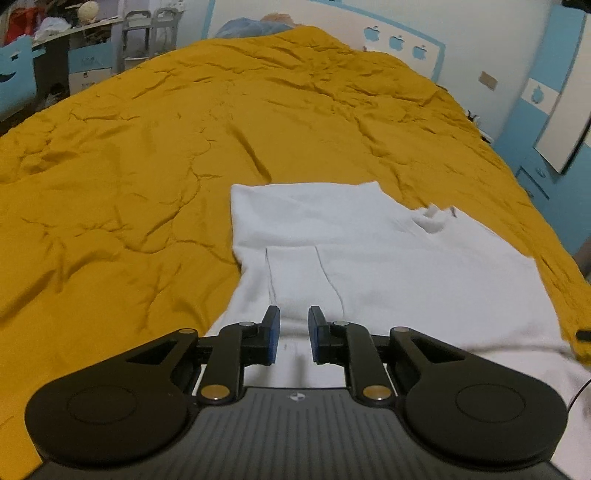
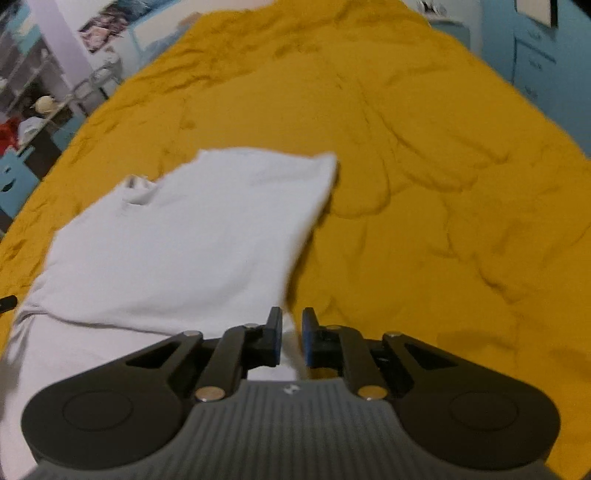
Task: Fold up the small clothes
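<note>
A small white shirt (image 1: 369, 254) lies flat on the mustard-yellow bedspread (image 1: 147, 166), sleeves folded in, its collar toward the right of the left wrist view. My left gripper (image 1: 294, 325) hovers over the shirt's near left part, jaws a little apart, with cloth below them but nothing gripped. In the right wrist view the shirt (image 2: 177, 243) lies left of centre. My right gripper (image 2: 292, 325) is at the shirt's near right edge, and a strip of white cloth runs between its narrow jaws.
The yellow bedspread (image 2: 424, 184) covers the whole bed and is wrinkled. A blue and white wall with cabinets (image 1: 546, 122) stands at the right. Cluttered shelves (image 1: 55, 33) stand at the far left. A blue pillow (image 1: 255, 27) lies at the bed's head.
</note>
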Demonstrator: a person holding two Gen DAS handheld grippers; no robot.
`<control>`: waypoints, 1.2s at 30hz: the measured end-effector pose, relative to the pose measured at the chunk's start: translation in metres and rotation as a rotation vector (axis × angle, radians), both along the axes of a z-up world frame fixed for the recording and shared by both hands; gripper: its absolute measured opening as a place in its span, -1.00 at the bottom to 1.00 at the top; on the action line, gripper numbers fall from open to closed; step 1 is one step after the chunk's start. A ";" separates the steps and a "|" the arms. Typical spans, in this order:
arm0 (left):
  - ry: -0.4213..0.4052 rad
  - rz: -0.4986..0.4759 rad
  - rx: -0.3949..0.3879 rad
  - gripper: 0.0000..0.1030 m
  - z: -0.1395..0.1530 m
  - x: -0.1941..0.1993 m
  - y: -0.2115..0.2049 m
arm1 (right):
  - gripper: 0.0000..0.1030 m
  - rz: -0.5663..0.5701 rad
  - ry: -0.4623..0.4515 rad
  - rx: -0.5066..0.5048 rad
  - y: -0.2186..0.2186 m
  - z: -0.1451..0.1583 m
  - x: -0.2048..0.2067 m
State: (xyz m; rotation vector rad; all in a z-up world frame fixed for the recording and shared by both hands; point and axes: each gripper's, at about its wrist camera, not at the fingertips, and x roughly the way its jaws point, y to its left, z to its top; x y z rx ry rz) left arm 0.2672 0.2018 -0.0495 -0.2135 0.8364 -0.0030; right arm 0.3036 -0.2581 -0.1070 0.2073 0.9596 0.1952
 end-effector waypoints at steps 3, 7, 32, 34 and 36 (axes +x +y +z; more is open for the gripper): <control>-0.014 -0.046 0.035 -0.62 0.015 -0.023 0.001 | -0.81 0.029 -0.054 -0.005 0.001 0.027 -0.028; -0.046 -0.129 0.085 -0.29 0.037 -0.058 -0.002 | -0.58 0.109 -0.134 -0.023 0.005 0.068 -0.068; 0.123 -0.841 0.619 0.28 -0.034 -0.237 -0.105 | 0.00 0.544 -0.091 -0.303 0.057 0.033 -0.291; 0.138 -0.889 0.697 0.30 -0.044 -0.246 -0.108 | 0.05 0.582 -0.090 -0.338 0.061 0.027 -0.300; 0.131 -0.923 0.770 0.33 -0.051 -0.253 -0.107 | 0.05 0.620 -0.085 -0.376 0.067 0.021 -0.306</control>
